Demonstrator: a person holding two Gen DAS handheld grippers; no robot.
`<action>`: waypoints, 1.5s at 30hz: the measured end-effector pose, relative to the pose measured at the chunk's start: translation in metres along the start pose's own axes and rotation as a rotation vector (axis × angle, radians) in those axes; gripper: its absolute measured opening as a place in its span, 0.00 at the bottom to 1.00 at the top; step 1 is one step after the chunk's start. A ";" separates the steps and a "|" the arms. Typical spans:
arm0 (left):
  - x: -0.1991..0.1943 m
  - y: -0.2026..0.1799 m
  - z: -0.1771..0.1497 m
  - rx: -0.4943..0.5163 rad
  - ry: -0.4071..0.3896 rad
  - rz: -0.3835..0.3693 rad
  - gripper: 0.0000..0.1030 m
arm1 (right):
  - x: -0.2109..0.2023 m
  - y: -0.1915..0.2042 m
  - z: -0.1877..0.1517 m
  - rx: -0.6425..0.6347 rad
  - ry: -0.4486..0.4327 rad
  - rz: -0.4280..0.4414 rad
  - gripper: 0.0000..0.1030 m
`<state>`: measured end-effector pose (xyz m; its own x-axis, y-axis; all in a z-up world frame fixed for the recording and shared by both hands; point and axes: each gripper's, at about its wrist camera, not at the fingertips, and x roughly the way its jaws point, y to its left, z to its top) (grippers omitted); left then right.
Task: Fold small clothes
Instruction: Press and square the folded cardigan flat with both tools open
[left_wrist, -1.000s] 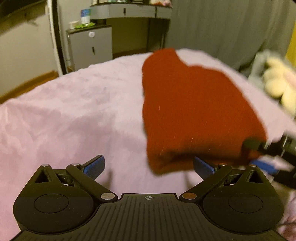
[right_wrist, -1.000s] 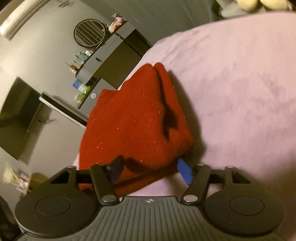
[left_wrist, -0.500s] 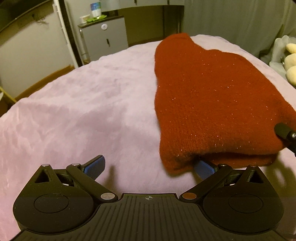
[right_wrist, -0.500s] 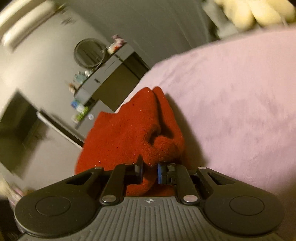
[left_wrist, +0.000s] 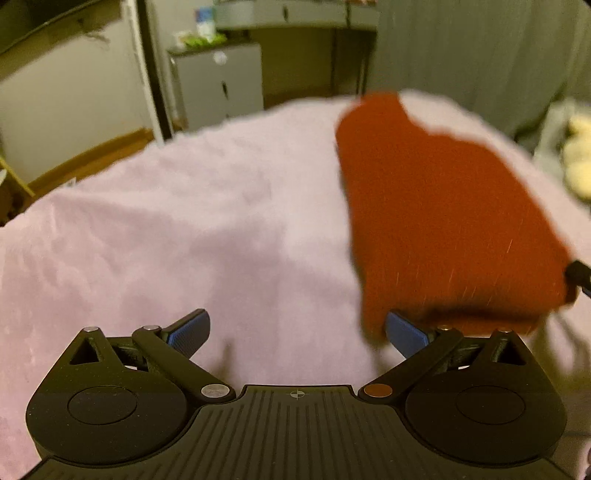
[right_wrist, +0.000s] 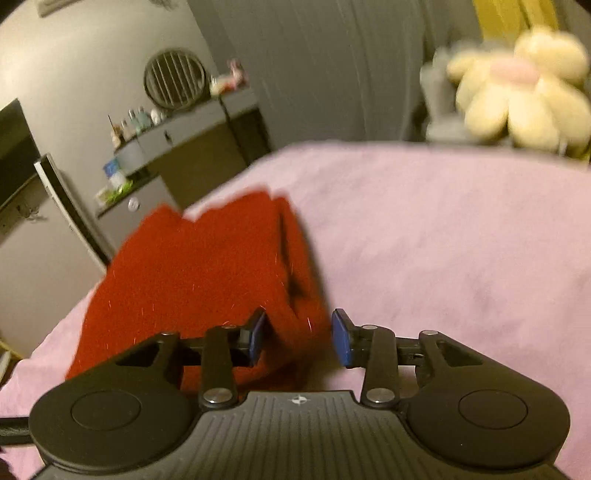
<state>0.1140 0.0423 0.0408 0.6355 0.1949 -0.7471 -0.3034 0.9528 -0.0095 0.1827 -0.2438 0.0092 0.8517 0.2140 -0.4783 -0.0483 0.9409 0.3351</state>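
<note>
Nearest me, the left gripper (left_wrist: 295, 332) hovered over the pink blanket (left_wrist: 166, 240) with its blue pads spread wide, holding nothing; its right pad sat just beside the near edge of the folded red knit garment (left_wrist: 443, 221). The right gripper (right_wrist: 298, 338) had its pads parted too, the garment's (right_wrist: 207, 266) near corner lying between them, though blur hid whether either pad touched it. The garment lay flat on the blanket (right_wrist: 443, 240). Farther off, a cream flower-shaped plush (right_wrist: 517, 88) rested past the bed, and a grey cabinet (left_wrist: 218, 81) stood by the wall.
</note>
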 end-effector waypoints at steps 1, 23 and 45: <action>-0.004 0.002 0.005 -0.020 -0.020 -0.004 1.00 | -0.005 0.007 0.003 -0.028 -0.029 0.018 0.36; 0.043 0.007 0.006 -0.050 0.075 0.082 0.95 | 0.018 0.077 -0.018 -0.313 0.093 0.158 0.27; -0.003 -0.017 -0.022 0.117 0.100 0.080 0.99 | -0.010 0.078 -0.047 -0.343 0.402 0.112 0.69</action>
<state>0.1013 0.0203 0.0286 0.5372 0.2522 -0.8048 -0.2616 0.9570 0.1253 0.1461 -0.1606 0.0018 0.5682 0.3378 -0.7504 -0.3522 0.9240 0.1493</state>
